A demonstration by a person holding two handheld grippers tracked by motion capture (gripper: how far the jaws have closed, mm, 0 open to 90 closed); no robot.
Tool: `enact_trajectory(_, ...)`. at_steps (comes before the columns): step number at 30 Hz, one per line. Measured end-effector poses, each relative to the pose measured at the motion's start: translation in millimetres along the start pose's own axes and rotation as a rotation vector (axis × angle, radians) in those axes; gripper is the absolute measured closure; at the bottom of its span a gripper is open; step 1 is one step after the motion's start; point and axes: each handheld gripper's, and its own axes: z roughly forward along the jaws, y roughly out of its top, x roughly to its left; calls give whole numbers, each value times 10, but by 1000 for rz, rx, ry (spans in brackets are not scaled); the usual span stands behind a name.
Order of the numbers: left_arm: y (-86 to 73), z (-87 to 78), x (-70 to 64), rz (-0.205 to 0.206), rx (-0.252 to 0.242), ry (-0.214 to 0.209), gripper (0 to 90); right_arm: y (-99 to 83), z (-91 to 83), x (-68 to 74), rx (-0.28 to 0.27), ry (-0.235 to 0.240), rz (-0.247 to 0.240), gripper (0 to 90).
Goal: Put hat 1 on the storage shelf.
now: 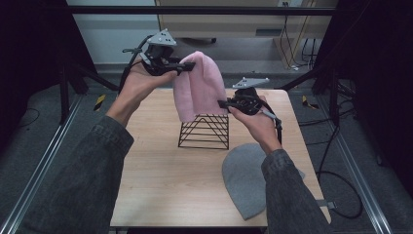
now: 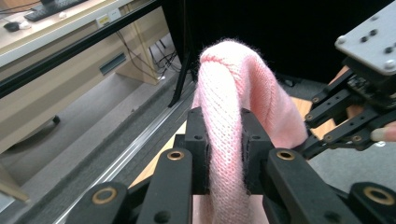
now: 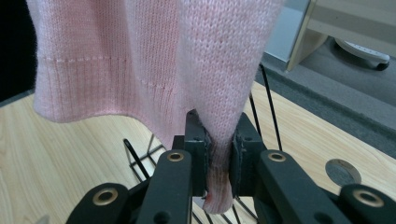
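Beanie [image 1: 200,85] in pink hangs mid-frame above the wire rack [image 1: 204,130], our left gripper [image 1: 187,66] pinching its crown upper left, right gripper [image 1: 225,103] clamping its hem lower right, probably just clear of the rack.

Wood table [image 1: 160,170], blk wire rack [image 1: 204,131], grey beanie [image 1: 243,178]

Black wire rack [image 1: 204,130] stood mid-table beneath lifted pink beanie [image 1: 199,85], grey beanie [image 1: 246,178] laid near right, left tabletop [image 1: 146,165] left open
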Motion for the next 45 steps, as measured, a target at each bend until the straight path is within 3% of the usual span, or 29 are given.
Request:
enact_trajectory(8, -122, 137, 32, 3, 1, -8, 741, -95, 65, 24, 28, -17, -31, 804)
enact_trajectory(14, -209, 206, -63, 4, 19, -16, 741, -223, 83, 15, 47, -33, -36, 804)
enact_trajectory(19, -275, 240, -132, 29, 34, -21, 735, -335, 98, 32, 56, -36, -30, 801)
enact_trajectory(26, -423, 289, -216, 19, 55, -33, 719, -493, 145, 53, 90, -49, -42, 800)
enact_trajectory(45, -607, 386, -356, 25, 109, -65, 699, -715, 263, 27, 142, -55, -35, 799)
